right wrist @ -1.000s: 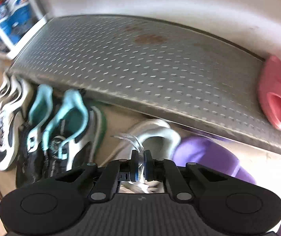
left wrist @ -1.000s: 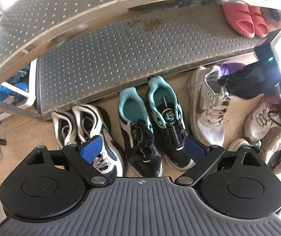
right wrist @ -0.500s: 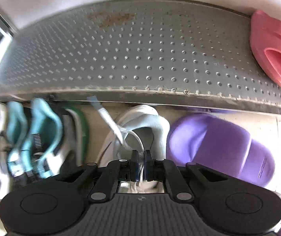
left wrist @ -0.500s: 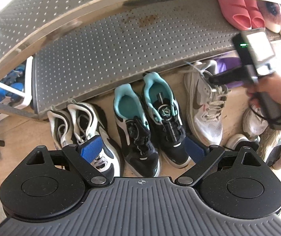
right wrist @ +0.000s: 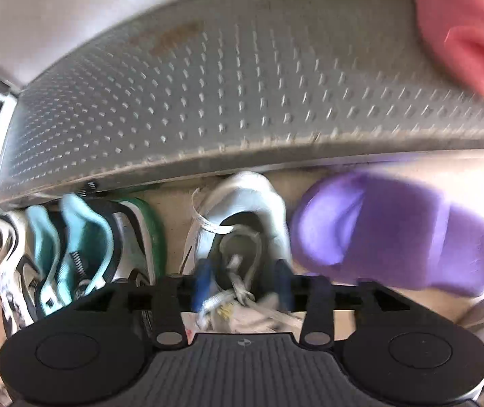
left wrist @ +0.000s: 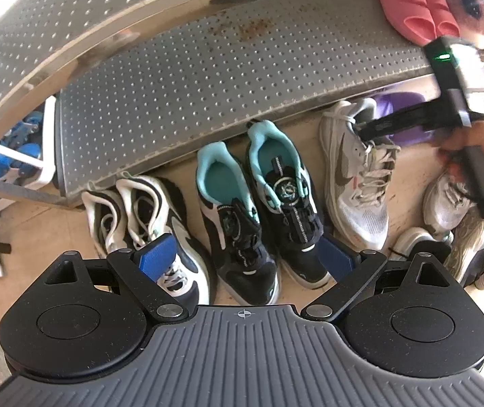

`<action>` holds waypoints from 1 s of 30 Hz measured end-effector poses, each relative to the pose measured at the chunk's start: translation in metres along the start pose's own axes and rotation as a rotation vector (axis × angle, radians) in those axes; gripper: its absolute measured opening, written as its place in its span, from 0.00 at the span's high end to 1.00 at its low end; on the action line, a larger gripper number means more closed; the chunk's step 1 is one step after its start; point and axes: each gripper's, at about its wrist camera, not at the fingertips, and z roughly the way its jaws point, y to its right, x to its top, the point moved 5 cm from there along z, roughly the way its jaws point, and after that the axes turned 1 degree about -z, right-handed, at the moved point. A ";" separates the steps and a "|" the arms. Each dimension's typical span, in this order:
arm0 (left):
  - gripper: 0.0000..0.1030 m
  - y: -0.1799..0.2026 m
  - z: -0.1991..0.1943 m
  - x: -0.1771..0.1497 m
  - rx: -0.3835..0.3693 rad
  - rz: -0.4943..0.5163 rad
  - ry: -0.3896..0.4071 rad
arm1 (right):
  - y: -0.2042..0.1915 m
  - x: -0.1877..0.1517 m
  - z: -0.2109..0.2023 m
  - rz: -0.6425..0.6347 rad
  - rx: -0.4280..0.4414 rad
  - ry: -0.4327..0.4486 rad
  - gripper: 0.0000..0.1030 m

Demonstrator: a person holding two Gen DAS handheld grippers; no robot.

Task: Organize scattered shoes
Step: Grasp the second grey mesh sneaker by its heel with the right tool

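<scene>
Now | right gripper angled steeply down, jaws opening | apparently over grey sneaker

Setting: a home shoe-storage area, likely an entryway. A perforated metal shoe rack with two shelves spans the far side above a beige floor. Sneakers stand in pairs on the floor at the rack's near edge. Pink slippers rest on the lower shelf at right. A purple slipper lies on the floor.
</scene>
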 end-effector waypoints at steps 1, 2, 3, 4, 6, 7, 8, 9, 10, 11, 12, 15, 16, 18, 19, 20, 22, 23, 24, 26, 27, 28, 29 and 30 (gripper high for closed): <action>0.09 0.002 -0.001 0.000 0.000 0.001 0.006 | 0.000 0.001 -0.005 -0.017 -0.001 0.015 0.55; 0.09 0.003 -0.002 0.000 -0.002 0.001 0.009 | -0.003 0.003 -0.013 -0.048 0.013 0.049 0.56; 0.09 0.003 -0.002 0.000 -0.004 0.001 0.011 | -0.006 0.006 -0.019 -0.089 0.031 0.091 0.57; 0.09 0.004 -0.003 0.000 -0.005 0.001 0.013 | -0.011 0.010 -0.020 -0.139 0.041 0.126 0.58; 0.08 0.003 -0.002 0.000 -0.005 0.001 0.011 | -0.024 0.015 -0.013 -0.237 0.035 0.155 0.63; 0.08 0.003 -0.001 0.000 -0.003 0.001 0.008 | -0.037 0.021 -0.002 -0.311 0.022 0.156 0.68; 0.08 0.002 0.000 -0.001 -0.002 0.001 0.005 | -0.043 0.024 0.004 -0.355 0.013 0.154 0.68; 0.08 0.000 0.001 -0.001 0.000 -0.001 0.001 | -0.052 0.023 0.013 -0.419 -0.011 0.140 0.69; 0.08 -0.001 0.002 -0.001 0.003 -0.003 -0.003 | -0.060 0.022 0.024 -0.483 -0.035 0.124 0.69; 0.08 -0.003 0.003 -0.001 0.005 -0.006 -0.007 | -0.064 0.021 0.034 -0.526 -0.054 0.103 0.69; 0.08 -0.007 0.005 -0.001 0.007 -0.016 -0.017 | -0.069 0.022 0.046 -0.571 -0.066 0.087 0.69; 0.08 -0.011 0.005 0.000 0.003 -0.034 -0.018 | -0.075 0.025 0.066 -0.601 -0.064 0.057 0.70; 0.08 -0.012 0.005 0.001 0.000 -0.037 -0.018 | -0.075 0.026 0.070 -0.615 -0.082 0.049 0.84; 0.08 -0.011 0.005 0.001 -0.001 -0.036 -0.018 | -0.077 0.027 0.075 -0.659 -0.132 0.035 1.00; 0.08 -0.010 0.005 0.001 -0.001 -0.032 -0.018 | -0.079 0.027 0.074 -0.672 -0.139 0.034 1.00; 0.08 -0.009 0.005 0.000 -0.002 -0.028 -0.018 | -0.079 0.026 0.069 -0.677 -0.140 0.042 1.00; 0.08 -0.008 0.004 0.000 -0.004 -0.027 -0.014 | -0.075 0.023 0.053 -0.653 -0.126 0.073 1.00; 0.08 -0.007 0.003 0.000 -0.006 -0.027 -0.011 | -0.070 0.021 0.044 -0.615 -0.107 0.090 1.00; 0.08 -0.006 0.002 0.000 -0.008 -0.026 -0.007 | -0.063 0.018 0.034 -0.563 -0.089 0.108 1.00; 0.08 -0.003 -0.001 0.000 -0.013 -0.021 0.004 | -0.048 0.007 0.020 -0.468 -0.076 0.111 1.00; 0.08 -0.002 -0.002 0.000 -0.014 -0.020 0.005 | -0.042 0.003 0.020 -0.443 -0.074 0.093 1.00; 0.08 -0.001 -0.001 0.000 -0.013 -0.016 0.002 | -0.036 -0.001 0.020 -0.419 -0.072 0.076 1.00; 0.08 0.000 0.000 -0.001 -0.012 -0.012 -0.001 | -0.031 -0.005 0.023 -0.398 -0.075 0.058 1.00; 0.08 0.001 0.001 -0.002 -0.011 -0.008 -0.004 | -0.027 -0.007 0.029 -0.381 -0.082 0.039 1.00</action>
